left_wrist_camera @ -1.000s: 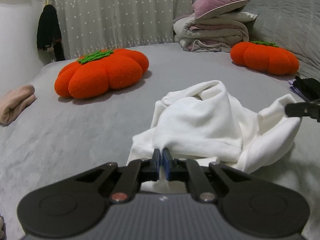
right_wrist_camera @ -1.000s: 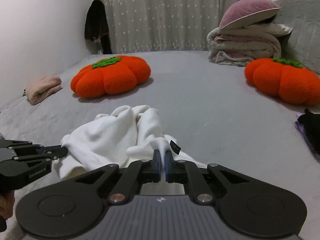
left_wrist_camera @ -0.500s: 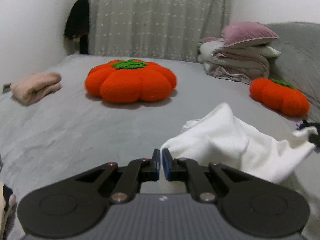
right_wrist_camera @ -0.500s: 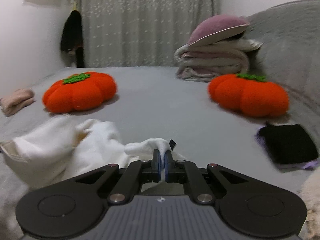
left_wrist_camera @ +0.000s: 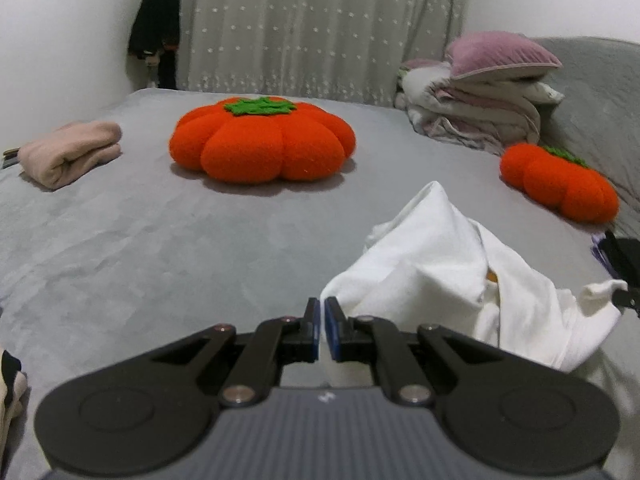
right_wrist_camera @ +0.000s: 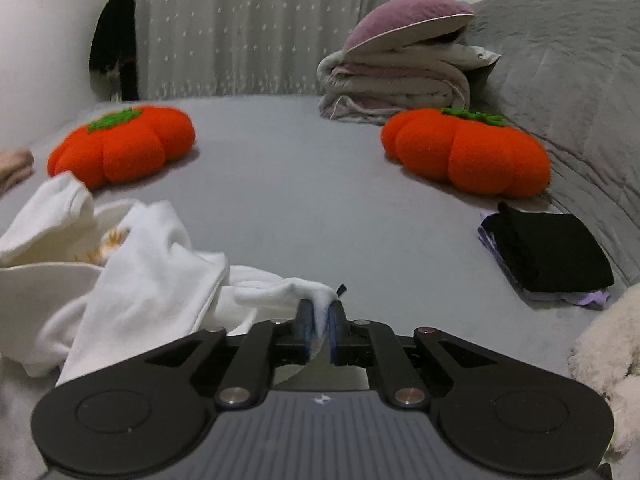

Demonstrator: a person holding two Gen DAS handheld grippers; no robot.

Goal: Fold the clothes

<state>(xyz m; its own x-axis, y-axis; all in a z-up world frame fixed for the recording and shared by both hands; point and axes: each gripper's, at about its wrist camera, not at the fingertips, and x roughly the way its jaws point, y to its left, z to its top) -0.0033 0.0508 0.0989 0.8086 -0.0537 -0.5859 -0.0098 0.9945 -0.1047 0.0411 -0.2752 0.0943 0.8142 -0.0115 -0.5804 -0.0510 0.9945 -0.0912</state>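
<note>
On a grey bed [left_wrist_camera: 160, 248], the left gripper [left_wrist_camera: 322, 326] pinches one edge of a crumpled white sweatshirt [left_wrist_camera: 448, 264], lying near and right, while the right gripper [right_wrist_camera: 320, 320], jaws just easing apart, keeps cloth between its pads. Soft and light, the garment likely handles best by hem and shoulders. Beyond sits an orange pumpkin cushion [left_wrist_camera: 262, 144].

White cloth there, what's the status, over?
Left gripper and right gripper each shut on the crumpled white cotton garment. Unfolded, stretched between them. Grey bedspread ahead clear.
</note>
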